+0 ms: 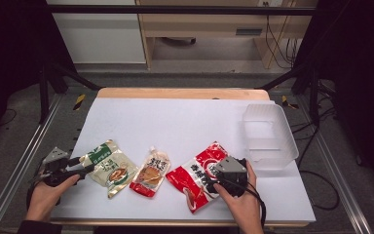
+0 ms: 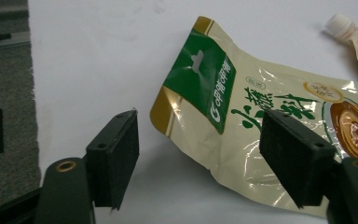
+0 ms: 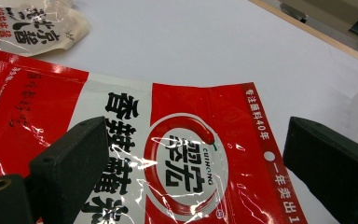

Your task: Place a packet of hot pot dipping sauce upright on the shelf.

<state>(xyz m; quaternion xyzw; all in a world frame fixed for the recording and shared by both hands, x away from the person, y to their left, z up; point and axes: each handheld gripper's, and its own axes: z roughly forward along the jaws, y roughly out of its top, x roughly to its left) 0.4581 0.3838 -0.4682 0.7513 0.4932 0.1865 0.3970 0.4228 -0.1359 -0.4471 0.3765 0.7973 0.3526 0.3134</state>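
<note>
Green-and-cream pouch [image 2: 242,126] lies at table's left, its corner between left gripper [image 2: 200,161] jaws, unclamped. Right gripper [image 3: 196,161] gapes over red pouch [image 3: 177,154], its lower end cropped. White sheet [image 1: 175,122] covers table; cables beyond.

Green-and-cream snack pouch [image 2: 261,116] — flat on the white worktop [image 1: 185,122], left corner curled up; red-and-white chili-print pouch [image 3: 168,154] — flat, near front right.

bare sheet [image 1: 175,122] behind pouches; tub [image 1: 269,136] far-right
</note>
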